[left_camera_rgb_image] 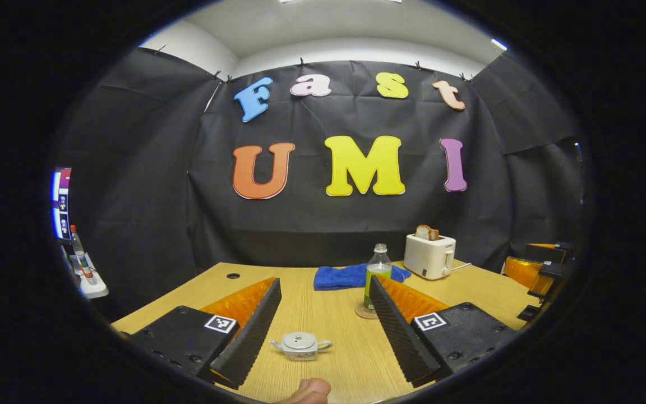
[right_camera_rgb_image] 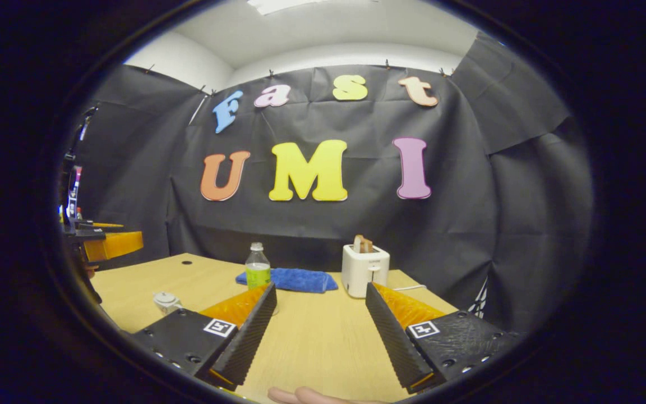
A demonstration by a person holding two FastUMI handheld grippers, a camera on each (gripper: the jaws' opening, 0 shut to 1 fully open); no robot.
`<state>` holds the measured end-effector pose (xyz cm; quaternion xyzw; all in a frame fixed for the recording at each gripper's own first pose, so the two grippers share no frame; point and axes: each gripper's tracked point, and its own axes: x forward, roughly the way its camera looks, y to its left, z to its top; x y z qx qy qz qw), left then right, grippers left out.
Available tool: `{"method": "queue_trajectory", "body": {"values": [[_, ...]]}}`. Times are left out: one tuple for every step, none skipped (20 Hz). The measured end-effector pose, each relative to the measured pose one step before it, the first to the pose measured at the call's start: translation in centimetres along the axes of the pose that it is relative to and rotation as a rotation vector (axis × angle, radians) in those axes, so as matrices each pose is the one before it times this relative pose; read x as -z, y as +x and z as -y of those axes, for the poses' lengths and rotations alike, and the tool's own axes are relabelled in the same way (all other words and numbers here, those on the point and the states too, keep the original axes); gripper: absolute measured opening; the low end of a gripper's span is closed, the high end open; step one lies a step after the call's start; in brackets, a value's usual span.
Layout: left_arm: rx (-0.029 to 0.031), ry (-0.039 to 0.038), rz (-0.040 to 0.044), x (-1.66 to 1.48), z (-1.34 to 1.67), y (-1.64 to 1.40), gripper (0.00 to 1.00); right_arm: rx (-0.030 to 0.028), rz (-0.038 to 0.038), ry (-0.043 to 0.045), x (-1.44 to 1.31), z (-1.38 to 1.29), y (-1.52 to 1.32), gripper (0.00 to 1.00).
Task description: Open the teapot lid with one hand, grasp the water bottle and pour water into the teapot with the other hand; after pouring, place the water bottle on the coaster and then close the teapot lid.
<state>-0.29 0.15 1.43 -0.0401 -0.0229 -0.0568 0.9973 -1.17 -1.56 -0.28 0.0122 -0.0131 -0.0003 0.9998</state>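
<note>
Both grippers (left_camera_rgb_image: 323, 331) (right_camera_rgb_image: 318, 331) gape, empty. Teapot (left_camera_rgb_image: 300, 345) nr front edge: ceramic, fragile; we'd pinch lid knob (left_camera_rgb_image: 299, 338). Bottle (left_camera_rgb_image: 378, 275) mid-table: light, slippery; grip waist.

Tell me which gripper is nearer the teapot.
Left. The teapot sits on the table just ahead of the open left gripper, between its fingers. In the right gripper view it lies off to the left of the open right gripper, past its finger.

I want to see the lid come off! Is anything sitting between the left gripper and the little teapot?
No. The teapot sits on bare table straight ahead, between the open left gripper's fingers, lid on. The water bottle stands farther back on its coaster, off that path.
</note>
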Motion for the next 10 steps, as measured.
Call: {"method": "queue_trajectory", "body": {"values": [[-0.00180, 0.00455, -0.01019, 0.274, 0.101, 0.084, 0.99, 0.01859, 0.00696, -0.01172, -0.220, 0.425, -0.122, 0.95], [0.00102, 0.00422, -0.00457, 0.023, 0.292, -0.048, 0.99, 0.01030, -0.00097, -0.00349, -0.169, 0.127, -0.130, 0.95], [0.00477, 0.00222, 0.00317, -0.005, 0.221, 0.076, 0.99, -0.00122, 0.00022, -0.00147, 0.092, -0.157, -0.186, 0.95], [0.00691, 0.00109, 0.00426, -0.044, 0.420, 0.098, 0.99, -0.01563, 0.00527, -0.00316, -0.214, -0.366, -0.073, 0.95], [0.00710, 0.00326, -0.00516, 0.226, 0.296, 0.073, 0.99, -0.00146, 0.00256, 0.00012, 0.019, -0.015, -0.098, 0.95], [0.00347, 0.00914, -0.00341, 0.223, 0.092, 0.095, 0.99, 0.00269, -0.00249, 0.00072, 0.032, 0.187, 0.101, 0.98], [-0.00859, 0.01275, 0.00192, -0.006, -0.110, -0.004, 0.99, -0.00067, -0.00243, -0.00020, 0.144, -0.044, 0.068, 0.98], [-0.01178, 0.01361, 0.00541, -0.081, -0.339, -0.068, 0.99, 0.00004, -0.00158, 0.00073, -0.052, -0.056, 0.025, 0.95], [-0.01204, 0.00922, 0.00894, -0.167, -0.252, 0.023, 1.00, 0.00453, -0.00019, 0.00198, 0.086, 0.190, 0.025, 0.95], [-0.00860, 0.00151, 0.00671, -0.264, -0.048, 0.010, 0.99, 0.00899, -0.00207, 0.00303, 0.041, 0.208, 0.098, 0.95]]}}
